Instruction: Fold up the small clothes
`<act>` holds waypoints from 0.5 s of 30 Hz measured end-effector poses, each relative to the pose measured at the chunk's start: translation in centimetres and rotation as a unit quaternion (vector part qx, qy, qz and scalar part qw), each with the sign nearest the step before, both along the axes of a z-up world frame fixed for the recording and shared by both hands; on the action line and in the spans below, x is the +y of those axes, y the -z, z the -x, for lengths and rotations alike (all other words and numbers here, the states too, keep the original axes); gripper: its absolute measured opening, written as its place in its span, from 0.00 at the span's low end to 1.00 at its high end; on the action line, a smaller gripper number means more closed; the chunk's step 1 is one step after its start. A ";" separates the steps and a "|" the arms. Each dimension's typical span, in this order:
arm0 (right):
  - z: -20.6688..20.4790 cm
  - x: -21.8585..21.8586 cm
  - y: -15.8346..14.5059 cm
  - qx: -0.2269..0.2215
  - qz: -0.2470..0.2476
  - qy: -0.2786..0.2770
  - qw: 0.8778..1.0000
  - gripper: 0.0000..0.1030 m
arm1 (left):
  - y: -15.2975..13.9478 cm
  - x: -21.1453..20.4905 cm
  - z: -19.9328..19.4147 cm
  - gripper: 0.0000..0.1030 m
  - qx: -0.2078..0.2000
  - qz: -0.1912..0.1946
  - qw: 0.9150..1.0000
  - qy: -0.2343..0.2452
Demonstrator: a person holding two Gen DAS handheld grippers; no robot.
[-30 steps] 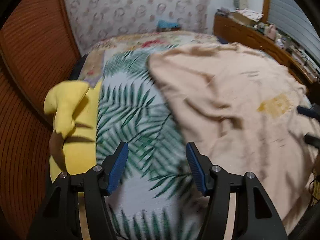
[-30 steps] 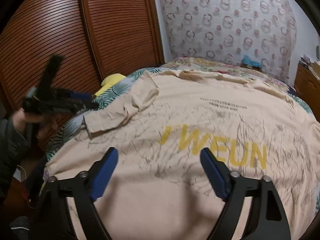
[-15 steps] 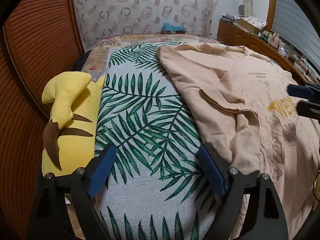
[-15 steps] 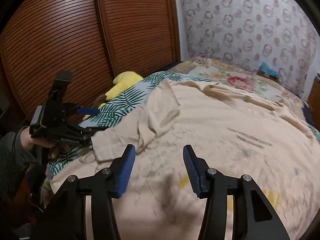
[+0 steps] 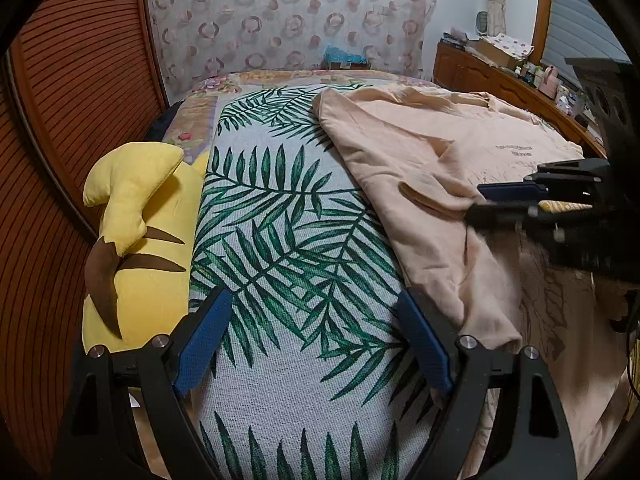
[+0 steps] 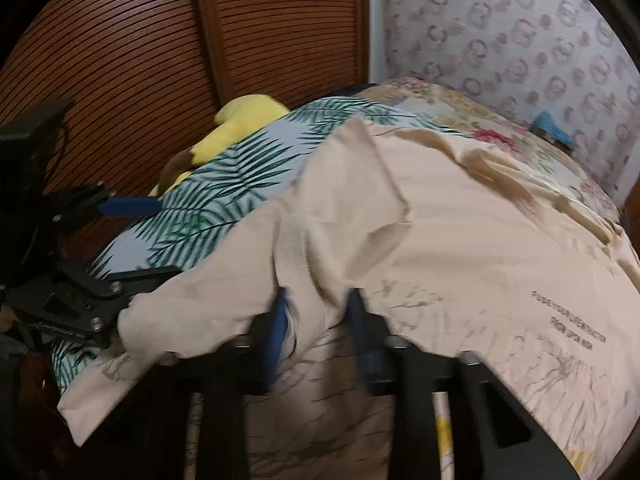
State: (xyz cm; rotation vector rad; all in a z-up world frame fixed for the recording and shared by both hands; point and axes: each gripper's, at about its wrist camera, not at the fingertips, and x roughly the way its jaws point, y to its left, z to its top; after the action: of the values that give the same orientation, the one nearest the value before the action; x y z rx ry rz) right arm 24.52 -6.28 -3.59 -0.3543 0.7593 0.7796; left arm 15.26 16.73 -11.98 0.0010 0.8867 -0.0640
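Closing my right claw [image 6: 318,320] on a fold of the peach shirt [image 6: 460,240], I hold my left claw [image 5: 316,344] wide open, empty, above the leaf-print bedspread [image 5: 288,240].

Bedroom, dim indoor light

Louvred wooden doors [image 5: 60,160] left of the gripper; ring-patterned wallpaper [image 5: 288,20] ahead; a cluttered wooden dresser [image 5: 500,76] ahead to its right.

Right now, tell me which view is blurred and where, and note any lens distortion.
Right wrist view: motion-smeared, worst on the right gripper, whose jaws are closing with a fold of the beige shirt between them. Left wrist view: mostly sharp on the leaf-print cover and the open left gripper; only the right gripper at its edge is smeared. Both: fisheye bending with dark corners.
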 end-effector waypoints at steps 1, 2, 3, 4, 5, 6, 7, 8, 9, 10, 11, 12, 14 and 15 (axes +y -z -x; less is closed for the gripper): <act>-0.2 -0.4 -0.1 0.006 -0.010 0.003 1.000 0.07 | 0.0 0.0 0.0 0.83 0.000 0.000 1.000 0.000; 0.0 -0.7 -0.4 0.006 -0.018 0.006 1.000 0.07 | 0.0 0.0 0.0 0.83 0.000 0.001 1.000 0.000; 0.2 -1.6 -0.8 0.000 -0.030 0.017 0.999 0.07 | 0.0 0.0 0.0 0.83 0.000 0.000 1.000 0.000; 0.5 -2.5 -1.1 -0.001 -0.041 0.029 0.999 0.07 | 0.0 0.0 0.0 0.83 -0.001 0.000 1.000 0.000; 0.7 -3.6 -1.4 0.004 -0.054 0.047 0.997 0.07 | 0.0 0.0 0.0 0.83 -0.001 0.000 1.000 0.000; 0.8 -4.7 -1.5 0.007 -0.062 0.071 0.996 0.07 | 0.0 0.0 0.0 0.83 0.000 0.000 1.000 0.000; 0.9 -5.6 -1.5 0.009 -0.067 0.094 0.993 0.07 | 0.0 0.0 0.0 0.83 0.000 0.000 1.000 0.000; 1.0 -6.5 -1.6 0.004 -0.071 0.111 0.991 0.07 | 0.0 0.0 0.0 0.83 0.000 0.000 1.000 0.000; 1.1 -7.1 -1.6 -0.007 -0.068 0.128 0.989 0.10 | 0.0 0.0 0.0 0.83 0.000 0.000 1.000 0.000; 1.2 -7.4 -1.7 -0.024 -0.056 0.145 0.988 0.14 | 0.0 0.0 0.0 0.84 0.000 0.000 1.000 0.000; 1.2 -7.4 -1.6 -0.037 -0.040 0.156 0.986 0.27 | 0.0 0.0 0.0 0.84 0.000 0.000 1.000 0.000; 1.1 -7.6 -1.6 -0.040 -0.035 0.157 0.986 0.35 | 0.0 0.0 0.0 0.84 -0.001 0.000 1.000 0.000; 1.3 -7.6 -1.7 -0.041 -0.048 0.147 0.987 0.35 | 0.0 0.0 0.0 0.84 -0.001 0.000 1.000 0.000; 1.6 -7.8 -1.9 -0.045 -0.050 0.147 0.987 0.36 | 0.0 0.0 0.0 0.84 -0.001 0.000 1.000 0.000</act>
State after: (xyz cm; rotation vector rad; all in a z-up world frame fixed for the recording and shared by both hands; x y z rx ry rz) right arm 22.95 -14.04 -1.67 -0.1791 0.6655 0.5173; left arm 15.23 16.72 -11.98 0.0008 0.8857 -0.0642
